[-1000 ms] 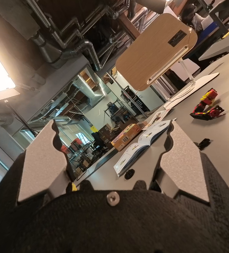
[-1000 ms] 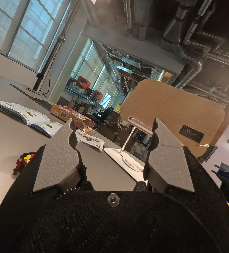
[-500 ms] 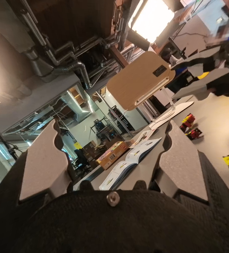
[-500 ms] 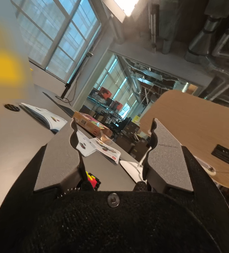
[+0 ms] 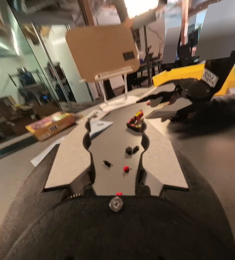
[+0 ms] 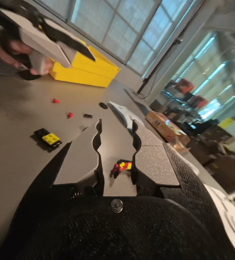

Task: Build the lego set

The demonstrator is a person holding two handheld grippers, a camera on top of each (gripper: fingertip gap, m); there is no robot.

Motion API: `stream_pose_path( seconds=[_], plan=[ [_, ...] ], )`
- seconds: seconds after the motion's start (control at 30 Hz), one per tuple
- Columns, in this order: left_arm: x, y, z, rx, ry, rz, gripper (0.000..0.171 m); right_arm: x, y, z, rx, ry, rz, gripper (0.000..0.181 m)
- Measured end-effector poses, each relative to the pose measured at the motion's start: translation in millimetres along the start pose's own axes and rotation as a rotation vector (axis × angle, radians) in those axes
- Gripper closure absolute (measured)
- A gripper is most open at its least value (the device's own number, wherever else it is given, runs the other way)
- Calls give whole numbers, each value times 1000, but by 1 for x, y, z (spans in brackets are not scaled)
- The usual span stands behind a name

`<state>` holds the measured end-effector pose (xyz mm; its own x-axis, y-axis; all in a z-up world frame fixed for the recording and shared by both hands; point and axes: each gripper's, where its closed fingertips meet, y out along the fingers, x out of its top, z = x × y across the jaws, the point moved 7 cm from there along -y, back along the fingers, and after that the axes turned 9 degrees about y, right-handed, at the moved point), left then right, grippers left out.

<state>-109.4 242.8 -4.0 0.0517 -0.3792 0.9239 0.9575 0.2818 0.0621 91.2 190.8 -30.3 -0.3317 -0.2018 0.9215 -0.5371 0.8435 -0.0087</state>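
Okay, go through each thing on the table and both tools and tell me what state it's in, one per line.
Left tool: open, empty.
Right tool: open, empty.
Red, black and yellow lego model: partly built, lying on the table.
Black and yellow lego piece: assembled, flat on the table.
Small red pieces: loose.
Small black pieces: loose.
Instruction booklet: lying open.
Lego box: lying flat.

Right gripper (image 6: 116, 123) gapes wide and empty over a grey table (image 6: 22, 101). A red, yellow and black lego assembly (image 6: 121, 167) lies between its fingers. Yellow-topped black piece (image 6: 48, 138) at nine o'clock; yellow bin (image 6: 86, 73) at eleven.
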Motion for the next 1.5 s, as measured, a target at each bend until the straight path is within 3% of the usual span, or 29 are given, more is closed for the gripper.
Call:
stream_pose_path(
  seconds=[0.03, 0.2, 0.33, 0.43, 0.63, 0.73, 0.9, 1.2, 1.3, 1.5],
  plan=[
    [-7, 3, 0, -19, -21, 80, 113, 1, 2, 2, 41, 21, 4, 147],
    [-42, 14, -5, -162, -154, 437, 117, 0, 17, 14, 320, 170, 107, 154],
    [-50, 12, -2, -211, -259, 508, 120, -7, 27, 19, 526, 272, 241, 148],
    [-59, 14, -5, -271, -321, 589, 123, -11, 33, 17, 592, 355, 297, 145],
    [-68, 19, -16, -291, -212, 716, 143, -9, 31, 13, 637, 405, 261, 145],
    [-68, 19, -17, -281, -189, 717, 148, -7, 26, 17, 681, 381, 245, 146],
    [-68, 19, -16, -280, -200, 718, 161, -12, 21, 34, 847, 323, 357, 140],
    [-58, 15, -21, -399, -185, 699, 164, -12, 23, 27, 823, 387, 339, 138],
    [-47, 16, -20, -510, -109, 839, 167, -11, 23, 23, 808, 412, 317, 138],
    [-31, 34, -22, -710, 68, 1279, 169, -10, 23, 19, 786, 440, 293, 137]
  ],
)
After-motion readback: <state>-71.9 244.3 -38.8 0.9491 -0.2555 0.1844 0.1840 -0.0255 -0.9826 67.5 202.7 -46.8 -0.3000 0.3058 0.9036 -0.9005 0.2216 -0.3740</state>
